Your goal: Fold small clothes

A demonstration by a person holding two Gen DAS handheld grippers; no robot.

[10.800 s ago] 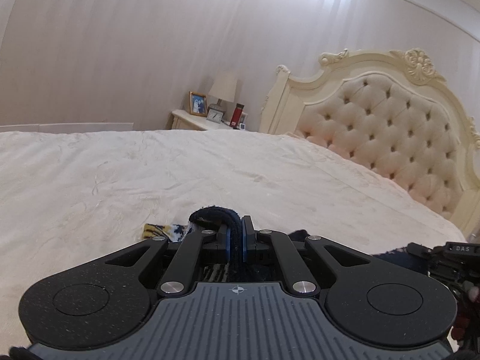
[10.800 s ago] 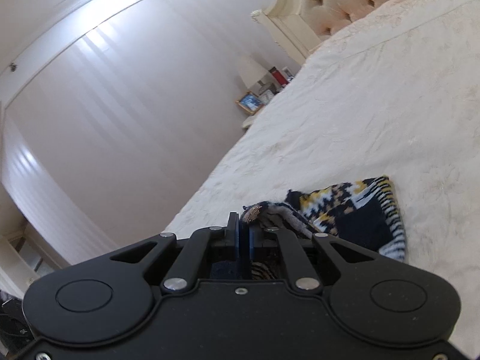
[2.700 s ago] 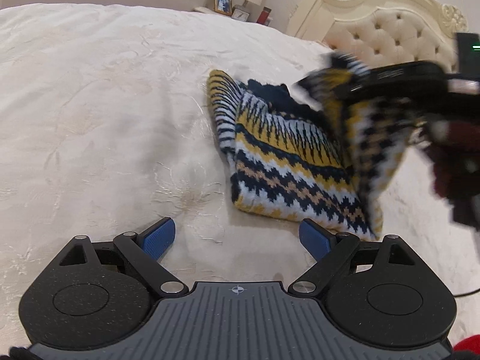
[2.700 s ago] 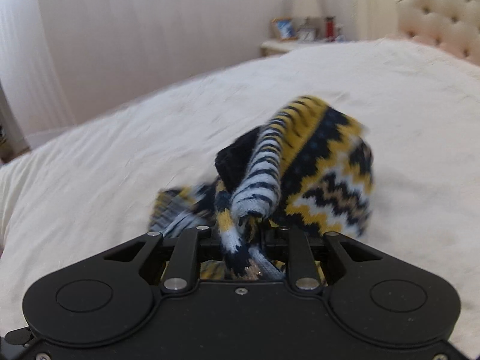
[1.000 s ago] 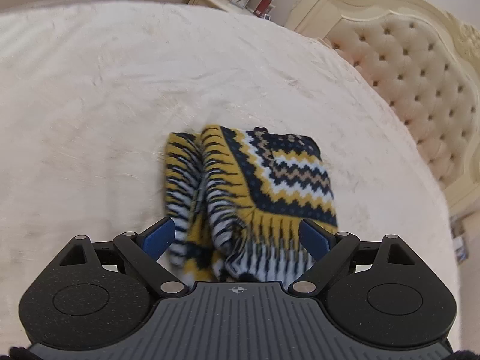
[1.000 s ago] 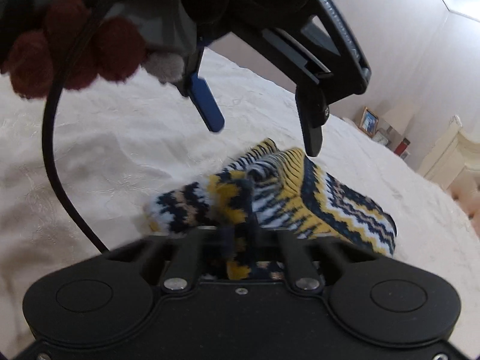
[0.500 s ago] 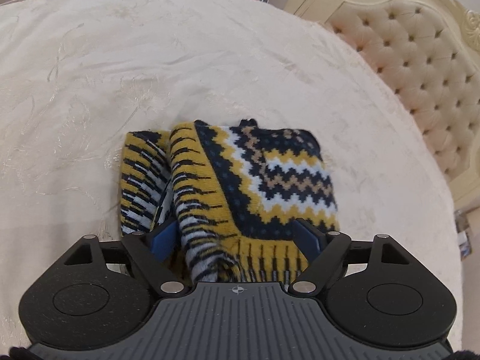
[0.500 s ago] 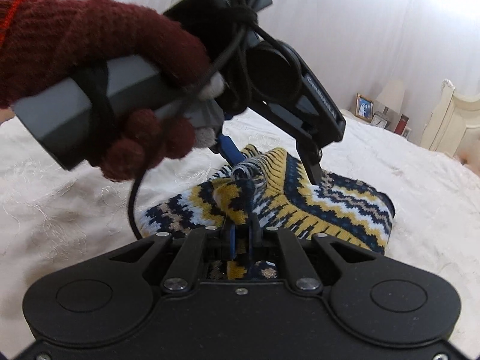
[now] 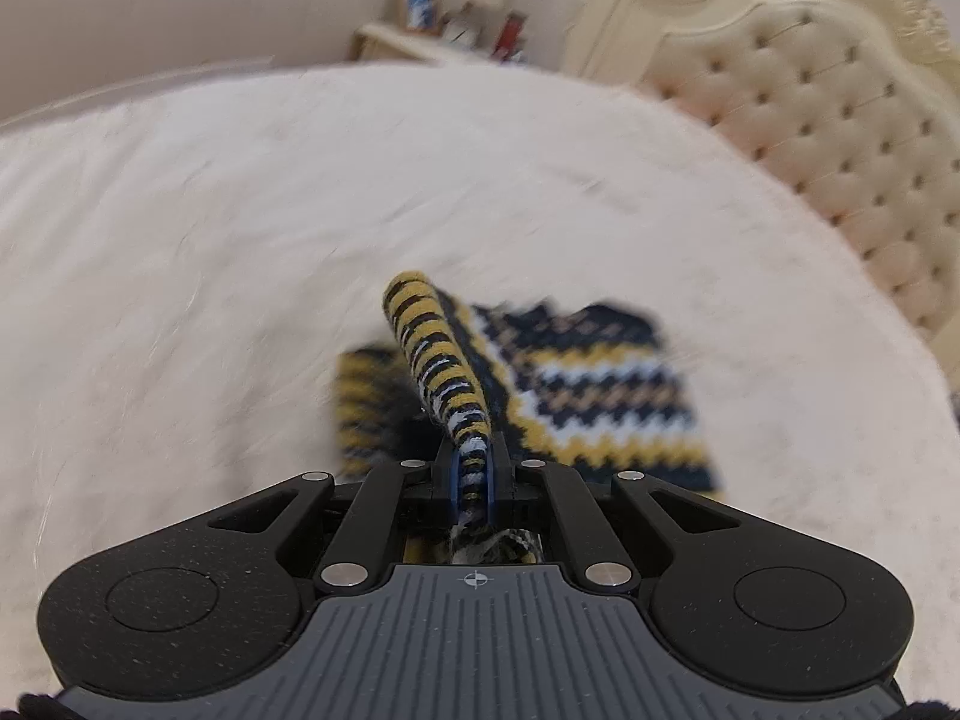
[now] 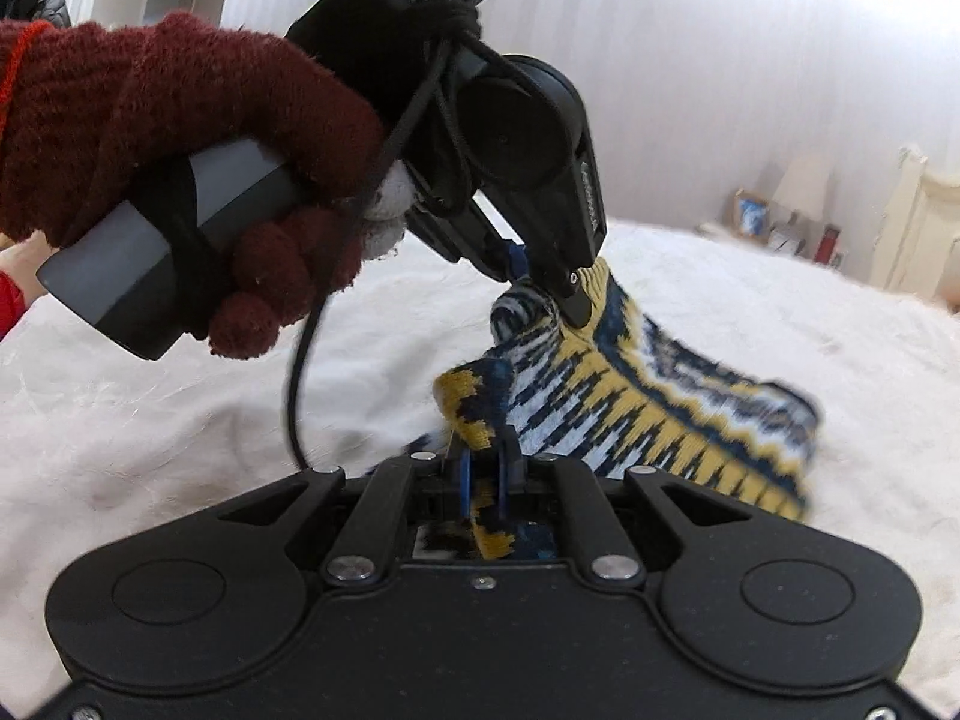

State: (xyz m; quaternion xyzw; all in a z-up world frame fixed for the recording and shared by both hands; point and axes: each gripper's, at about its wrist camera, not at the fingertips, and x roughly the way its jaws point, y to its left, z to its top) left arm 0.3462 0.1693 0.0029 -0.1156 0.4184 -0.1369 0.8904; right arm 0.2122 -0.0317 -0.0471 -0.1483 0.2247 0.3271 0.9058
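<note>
Knit sweater (image 9: 600, 378) stretches lengthwise away toward headboard (image 9: 828, 138)

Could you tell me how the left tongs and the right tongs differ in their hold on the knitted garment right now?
The left tongs pinch a rolled, striped edge of the knitted garment higher above the bed; the right tongs pinch a yellow-and-navy corner lower down. The left tongs point steeply downward, held by a hand in a maroon glove; the right hand is out of view. Both are shut on the garment.

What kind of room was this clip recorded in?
Almost certainly a bedroom: the work surface is a bed with a cream cover, a tufted headboard stands behind it, and a nightstand holds a framed photo.
</note>
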